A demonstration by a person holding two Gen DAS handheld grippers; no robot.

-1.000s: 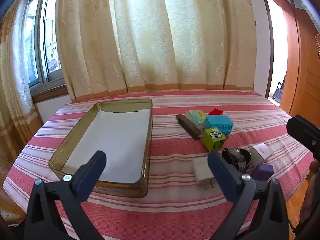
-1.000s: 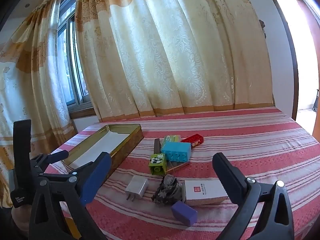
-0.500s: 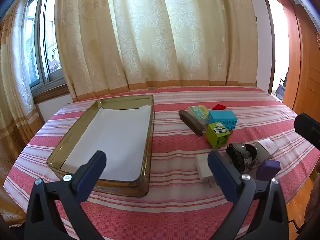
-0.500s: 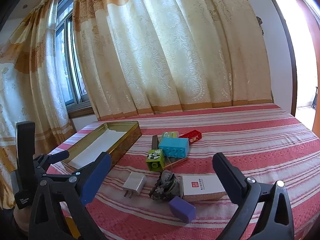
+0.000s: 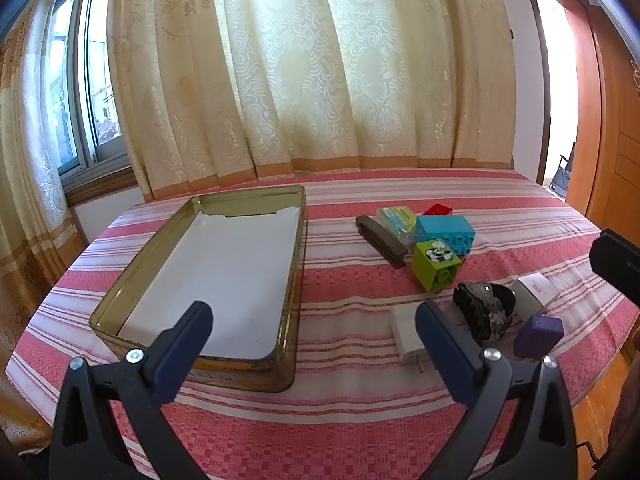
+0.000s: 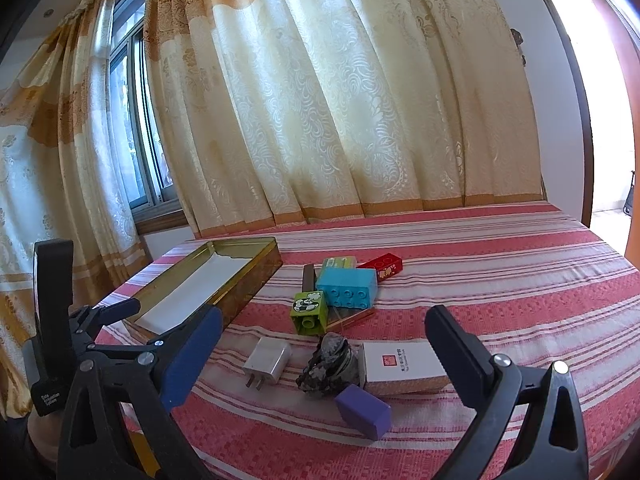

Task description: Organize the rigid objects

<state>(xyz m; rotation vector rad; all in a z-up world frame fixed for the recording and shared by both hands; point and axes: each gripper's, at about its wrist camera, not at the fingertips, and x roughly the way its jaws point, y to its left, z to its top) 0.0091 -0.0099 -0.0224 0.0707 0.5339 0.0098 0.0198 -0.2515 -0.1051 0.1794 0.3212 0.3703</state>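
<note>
Left wrist view: left gripper [image 5: 312, 330] spread wide, jaws at lower centre of frame, holding nothing and touching nothing. Behind its left finger, centre-left of frame, sits the gold tin [image 5: 298, 280], white-lined and with nothing in it. All loose items lie right of centre on the red striped tablecloth [image 5: 340, 436]: brown comb-like bar [image 5: 382, 240], blue brick [image 5: 446, 230], green brick [image 5: 436, 264], red brick [image 5: 438, 210], pale green pack [image 5: 396, 216], white charger [image 5: 406, 334] just behind the right finger, dark crumpled lump [image 5: 482, 312], white box [image 5: 534, 292], purple block [image 5: 538, 336]. Black edge of the other tool at far right of frame.

Right wrist view: right gripper [image 6: 320, 340] likewise fully parted, empty, above the near edge of the table at lower frame. Between its fingers in the picture: white charger [image 6: 268, 362], dark crumpled lump [image 6: 330, 366], white box [image 6: 404, 366], purple block [image 6: 362, 410]; none touched. Bricks cluster mid-frame; gold tin [image 6: 248, 288] left of centre, left tool at lower left.

Judgement: task not begun as far as shown; every item left to move, presumably into the tin
</note>
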